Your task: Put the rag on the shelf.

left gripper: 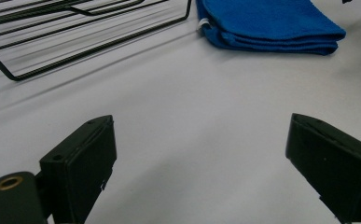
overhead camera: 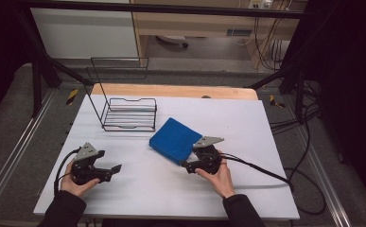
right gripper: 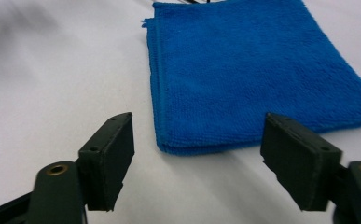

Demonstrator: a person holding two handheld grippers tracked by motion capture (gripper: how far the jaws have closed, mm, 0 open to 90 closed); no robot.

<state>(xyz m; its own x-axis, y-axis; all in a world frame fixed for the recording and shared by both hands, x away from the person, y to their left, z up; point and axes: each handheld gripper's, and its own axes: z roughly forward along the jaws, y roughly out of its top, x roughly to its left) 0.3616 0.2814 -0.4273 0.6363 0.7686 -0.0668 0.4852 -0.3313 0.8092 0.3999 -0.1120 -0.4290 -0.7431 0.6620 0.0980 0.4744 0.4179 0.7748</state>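
A wide white table (overhead camera: 265,189) takes up most of the high view, and its far edge meets a strip of bare wood (overhead camera: 171,91). On the far left part of the white surface stands a black wire rack (overhead camera: 124,106), with a tall open frame at its back and a low shelf of parallel bars in front; the left gripper view shows its bars (left gripper: 75,28) at the top left. Just right of the rack, near the middle of the table, lies a folded blue cloth (overhead camera: 175,139), flat, with one corner towards the rack and its near corner towards the person's right hand (overhead camera: 221,177). The right gripper (overhead camera: 186,165) is held low at that near corner, its jaws apart on either side of the fold's edge; in the right gripper view the cloth (right gripper: 243,74) lies just ahead of the two black pads (right gripper: 110,158), which do not press on it, so nothing is held. The left gripper (overhead camera: 117,169) rests well apart from the cloth at the near left of the table, in the person's left hand (overhead camera: 74,184), its jaws spread wide over bare table and gripping nothing; its own view shows the cloth (left gripper: 267,23) farther off at the top right.
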